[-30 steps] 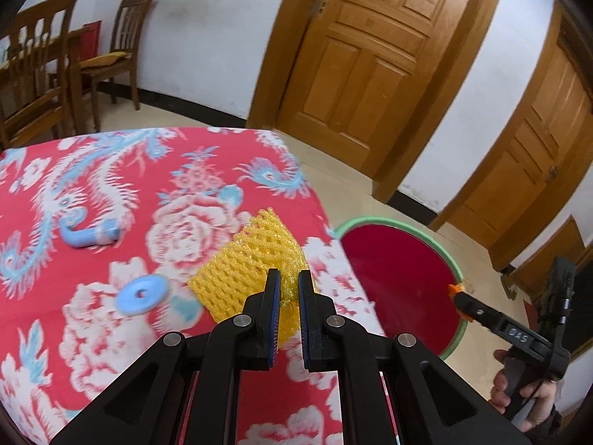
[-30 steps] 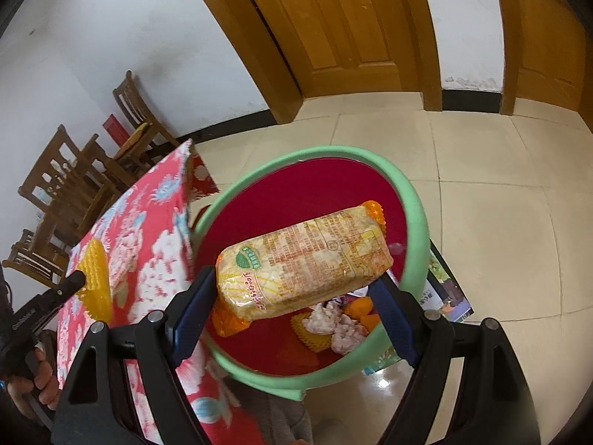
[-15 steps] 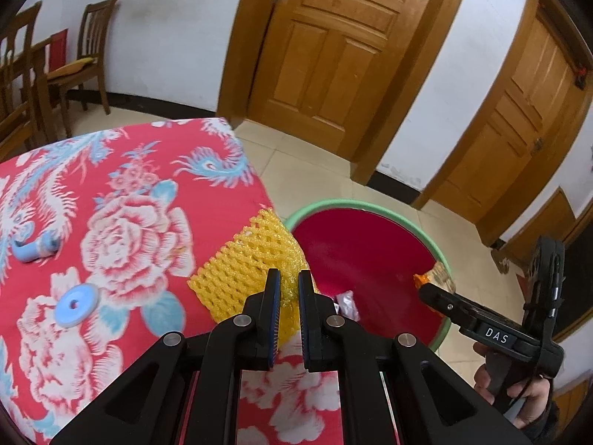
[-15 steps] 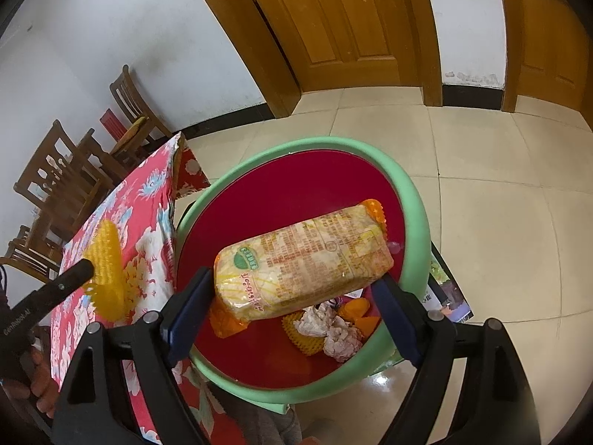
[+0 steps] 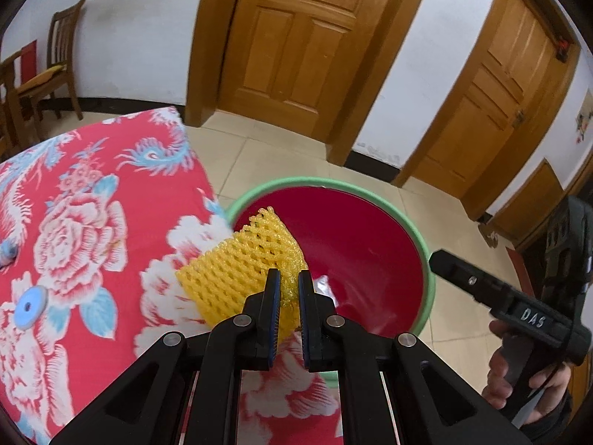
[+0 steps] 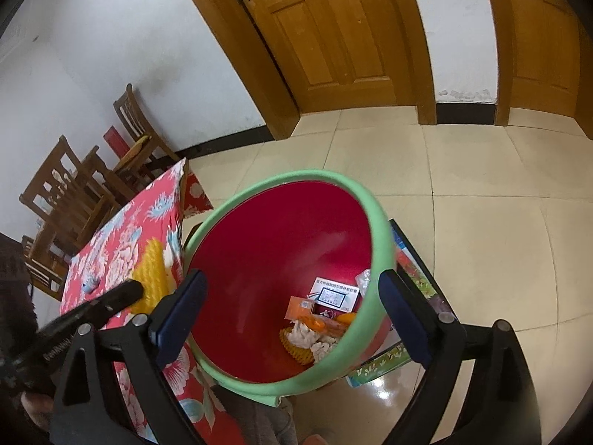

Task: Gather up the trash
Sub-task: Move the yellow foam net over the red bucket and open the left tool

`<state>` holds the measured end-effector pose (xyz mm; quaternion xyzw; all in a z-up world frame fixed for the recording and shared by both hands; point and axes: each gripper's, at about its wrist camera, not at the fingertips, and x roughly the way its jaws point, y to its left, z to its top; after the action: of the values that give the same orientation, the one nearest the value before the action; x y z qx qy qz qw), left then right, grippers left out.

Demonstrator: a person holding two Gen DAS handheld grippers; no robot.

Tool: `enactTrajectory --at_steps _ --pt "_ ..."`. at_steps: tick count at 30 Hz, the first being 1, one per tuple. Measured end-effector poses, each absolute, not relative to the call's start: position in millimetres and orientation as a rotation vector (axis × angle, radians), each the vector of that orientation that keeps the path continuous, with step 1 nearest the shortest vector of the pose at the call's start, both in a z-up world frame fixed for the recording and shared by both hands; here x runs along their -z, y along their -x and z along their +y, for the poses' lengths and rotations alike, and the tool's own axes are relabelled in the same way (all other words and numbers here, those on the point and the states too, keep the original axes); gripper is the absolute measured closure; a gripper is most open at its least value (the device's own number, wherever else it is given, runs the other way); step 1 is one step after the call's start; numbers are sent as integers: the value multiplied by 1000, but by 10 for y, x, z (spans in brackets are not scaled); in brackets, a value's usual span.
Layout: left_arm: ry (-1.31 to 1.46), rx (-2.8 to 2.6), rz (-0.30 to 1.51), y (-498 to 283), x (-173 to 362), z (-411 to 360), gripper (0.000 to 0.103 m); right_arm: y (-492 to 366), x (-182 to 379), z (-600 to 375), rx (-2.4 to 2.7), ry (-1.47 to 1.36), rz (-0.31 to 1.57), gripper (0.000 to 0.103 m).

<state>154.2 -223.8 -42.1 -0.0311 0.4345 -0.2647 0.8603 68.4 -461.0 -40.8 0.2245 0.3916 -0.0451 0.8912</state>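
My left gripper (image 5: 285,285) is shut on a yellow foam fruit net (image 5: 237,263) and holds it over the table's edge, at the rim of the red bin with a green rim (image 5: 426,259). The net also shows in the right wrist view (image 6: 152,278). My right gripper (image 6: 292,296) is open and empty above the bin (image 6: 381,230). At the bin's bottom lie an orange snack packet (image 6: 315,319), crumpled tissue (image 6: 315,341), a yellow net piece and a white card (image 6: 333,291).
The table has a red floral cloth (image 5: 85,230) with a blue disc (image 5: 27,306) on it. Wooden chairs (image 6: 74,193) stand behind the table. Wooden doors (image 5: 307,40) line the wall. Coloured printed sheets (image 6: 415,274) lie on the tiled floor under the bin.
My right gripper has opened and the snack packet has dropped into the bin. My left gripper has carried the yellow net to the right, from over the table to the bin's rim.
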Motion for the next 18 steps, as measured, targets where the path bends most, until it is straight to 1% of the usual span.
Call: enactTrajectory --at_steps 4,5,7,8,9,10,18 --pt "58 589 921 -1496 464 -2347 93 -603 335 -4668 113 -468 793 10" --pt "58 599 927 -1496 474 -2365 92 -581 321 -4688 119 -471 788 10" --pt "64 609 937 -1490 484 -2391 82 -547 301 -4718 127 -478 780 10" --pt "69 612 939 -1486 484 -2394 67 -535 294 -4735 131 -479 778 10" --pt "72 613 937 -1490 482 -2397 54 -525 292 -4744 134 -481 776 10" --pt "78 613 927 -1477 467 -2390 52 -512 290 -4756 136 -484 774 10" --pt "83 591 906 -1446 397 -2283 52 -468 271 -4739 128 -492 768 10"
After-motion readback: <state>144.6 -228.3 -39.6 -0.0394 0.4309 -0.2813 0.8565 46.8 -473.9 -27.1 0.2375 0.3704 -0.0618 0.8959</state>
